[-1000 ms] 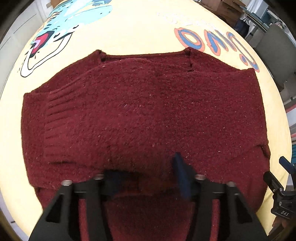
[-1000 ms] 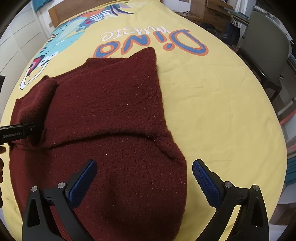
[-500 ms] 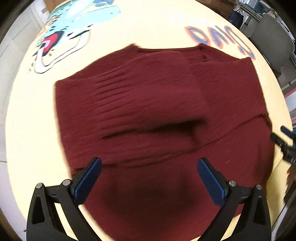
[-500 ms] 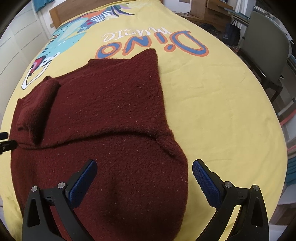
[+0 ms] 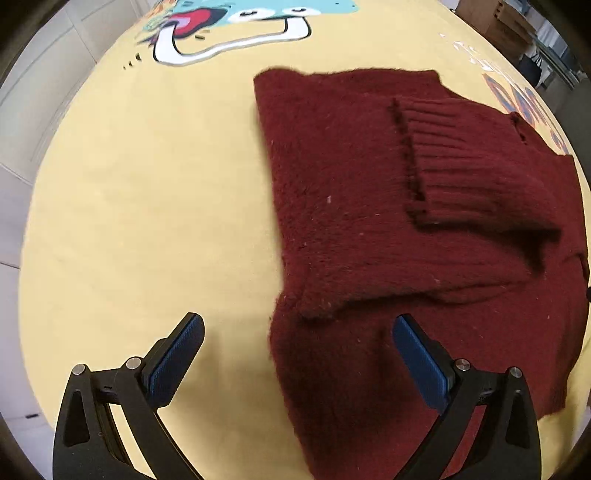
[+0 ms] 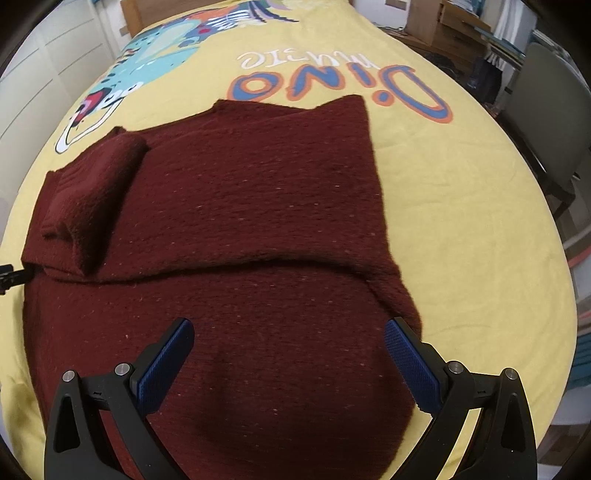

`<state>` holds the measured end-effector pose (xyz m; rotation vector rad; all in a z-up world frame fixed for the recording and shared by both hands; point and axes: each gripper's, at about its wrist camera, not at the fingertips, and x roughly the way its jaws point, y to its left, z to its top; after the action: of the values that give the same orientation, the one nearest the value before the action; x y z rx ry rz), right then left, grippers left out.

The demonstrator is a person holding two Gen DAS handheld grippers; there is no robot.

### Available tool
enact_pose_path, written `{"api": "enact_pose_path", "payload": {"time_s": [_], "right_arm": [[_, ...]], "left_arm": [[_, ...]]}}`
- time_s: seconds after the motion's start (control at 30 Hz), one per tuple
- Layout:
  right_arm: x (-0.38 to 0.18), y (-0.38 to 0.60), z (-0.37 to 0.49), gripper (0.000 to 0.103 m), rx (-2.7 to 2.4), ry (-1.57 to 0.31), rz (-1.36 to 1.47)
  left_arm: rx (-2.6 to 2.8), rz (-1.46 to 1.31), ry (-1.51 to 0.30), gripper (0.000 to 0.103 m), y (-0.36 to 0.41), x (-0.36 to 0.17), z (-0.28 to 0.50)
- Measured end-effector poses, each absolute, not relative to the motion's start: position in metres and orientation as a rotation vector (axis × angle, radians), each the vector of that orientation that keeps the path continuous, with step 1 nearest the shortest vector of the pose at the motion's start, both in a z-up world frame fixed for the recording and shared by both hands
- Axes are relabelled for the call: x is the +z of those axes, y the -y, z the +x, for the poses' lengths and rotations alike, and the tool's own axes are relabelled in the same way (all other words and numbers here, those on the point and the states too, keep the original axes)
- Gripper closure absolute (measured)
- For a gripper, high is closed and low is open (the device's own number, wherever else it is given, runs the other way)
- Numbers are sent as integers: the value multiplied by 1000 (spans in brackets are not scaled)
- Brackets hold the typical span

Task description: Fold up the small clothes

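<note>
A dark red knit sweater [image 5: 369, 221] lies flat on the yellow bed cover, its body filling the right wrist view [image 6: 240, 203]. One sleeve is folded across the chest, with its ribbed cuff [image 5: 472, 162] lying on top [image 6: 92, 184]. My left gripper [image 5: 297, 325] points down over the sweater's left edge. Its jaws stand wide and are closing a little. Only that edge lies under the gap, and the pads touch nothing. My right gripper [image 6: 289, 328] hangs open above the sweater's lower part, holding nothing.
The yellow bed cover [image 5: 129, 203] carries a dinosaur print and "Dino" lettering [image 6: 332, 85]. A grey chair [image 6: 546, 110] and wooden furniture [image 6: 443, 26] stand beyond the bed's right side. White cupboard doors [image 6: 44, 55] line the left.
My left gripper let go of the sleeve, opened wide and slid left to the sweater's edge. The sleeve now lies folded on the chest. The right gripper shifted only slightly.
</note>
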<state>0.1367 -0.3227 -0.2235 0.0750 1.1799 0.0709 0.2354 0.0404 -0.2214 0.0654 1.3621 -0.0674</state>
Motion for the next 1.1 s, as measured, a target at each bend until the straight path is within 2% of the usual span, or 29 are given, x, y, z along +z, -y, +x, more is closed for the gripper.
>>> {"api": "enact_pose_path", "payload": {"time_s": [0.03, 0.1, 0.27, 0.37, 0.43, 0.53, 0.87, 1.1], "right_arm": [[-223, 320, 138, 0, 71, -1181, 70], [-223, 315, 139, 0, 74, -1181, 61], [-223, 298, 146, 0, 91, -1179, 34], [-221, 287, 151, 0, 102, -1174, 25], [-218, 276, 156, 0, 119, -1168, 18], [-209, 256, 165, 0, 155, -1149, -5], [-174, 132, 205, 1, 392, -1088, -204], [-198, 51, 229, 1, 490, -1137, -392]], "left_arm": [[-71, 71, -1358, 18, -39, -226, 237], [-75, 92, -1354, 35, -35, -231, 240], [-103, 58, -1342, 37, -29, -240, 248], [-132, 49, -1330, 53, -25, -241, 249], [-162, 29, -1326, 72, -25, -241, 249], [-182, 30, -1327, 85, -17, -239, 251], [-174, -47, -1350, 87, -22, -251, 252], [-171, -40, -1360, 87, -19, -251, 254]]}}
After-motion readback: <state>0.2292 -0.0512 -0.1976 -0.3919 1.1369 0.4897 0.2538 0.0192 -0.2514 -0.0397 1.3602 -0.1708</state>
